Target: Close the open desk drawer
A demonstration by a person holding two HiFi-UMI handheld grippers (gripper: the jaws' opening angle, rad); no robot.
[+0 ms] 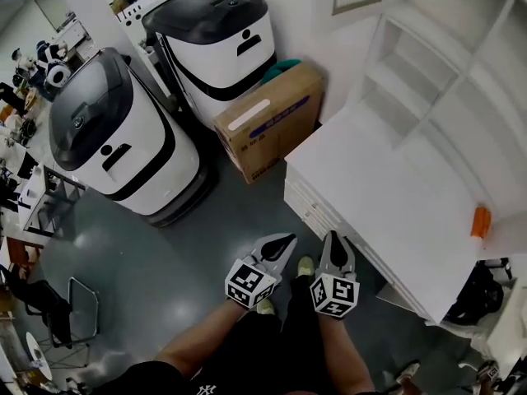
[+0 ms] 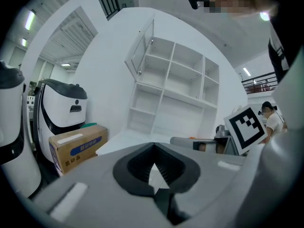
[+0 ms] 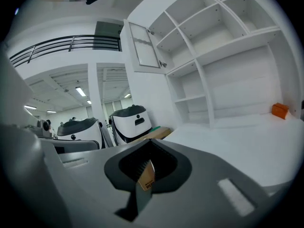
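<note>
A push could glance off or land on the wrong front, because the left gripper [image 1: 280,245] and the right gripper [image 1: 336,249] both hung short of the counter [image 1: 387,196] and were not squared to its end. Each gripper had its jaws pressed together and held nothing. The drawer [image 1: 309,208] sat in the white stack at the counter's near end, just ahead of the right gripper. It seemed to jut out only slightly, though the steep head view left that unsure.

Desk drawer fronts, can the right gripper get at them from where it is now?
Probably yes. The right gripper hangs close beside the drawer fronts, jaws together, and nothing stands between them.
</note>
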